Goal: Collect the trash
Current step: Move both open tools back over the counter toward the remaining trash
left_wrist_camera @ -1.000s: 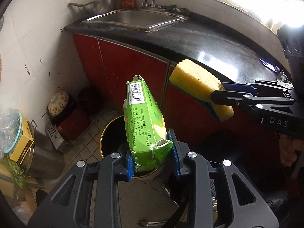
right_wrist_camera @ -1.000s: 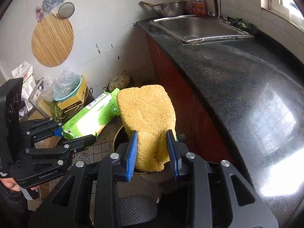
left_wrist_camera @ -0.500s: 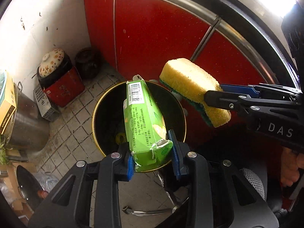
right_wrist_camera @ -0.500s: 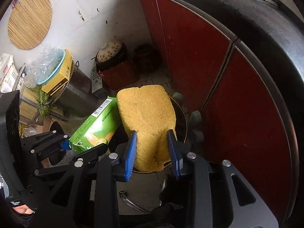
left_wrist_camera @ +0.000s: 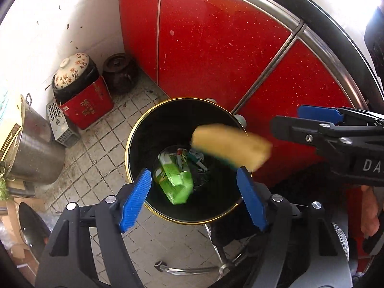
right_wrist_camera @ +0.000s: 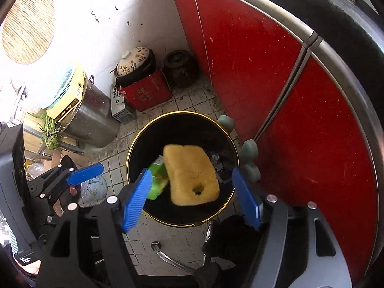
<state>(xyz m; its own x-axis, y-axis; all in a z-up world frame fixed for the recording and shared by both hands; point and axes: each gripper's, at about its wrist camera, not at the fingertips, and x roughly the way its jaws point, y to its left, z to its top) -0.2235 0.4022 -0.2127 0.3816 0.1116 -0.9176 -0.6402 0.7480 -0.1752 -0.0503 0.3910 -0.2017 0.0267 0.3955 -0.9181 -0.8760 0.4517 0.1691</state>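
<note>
Both grippers sit over the black bin (left_wrist_camera: 134, 129) with the gold rim, and neither has hold of anything. The left gripper (left_wrist_camera: 195, 198) has its blue jaws spread wide; the green carton (left_wrist_camera: 176, 180) lies beyond them down in the bin, long axis running roughly away from the camera. The right gripper (right_wrist_camera: 192, 196) is spread wide too, with the yellow sponge (right_wrist_camera: 189, 172) loose between its jaws above the bin, probably mid-air since it's blurred, broad face up, long axis pointing away.

Red cabinet doors (left_wrist_camera: 216, 48), tiled floor (left_wrist_camera: 100, 158), white wall (left_wrist_camera: 72, 24)
</note>
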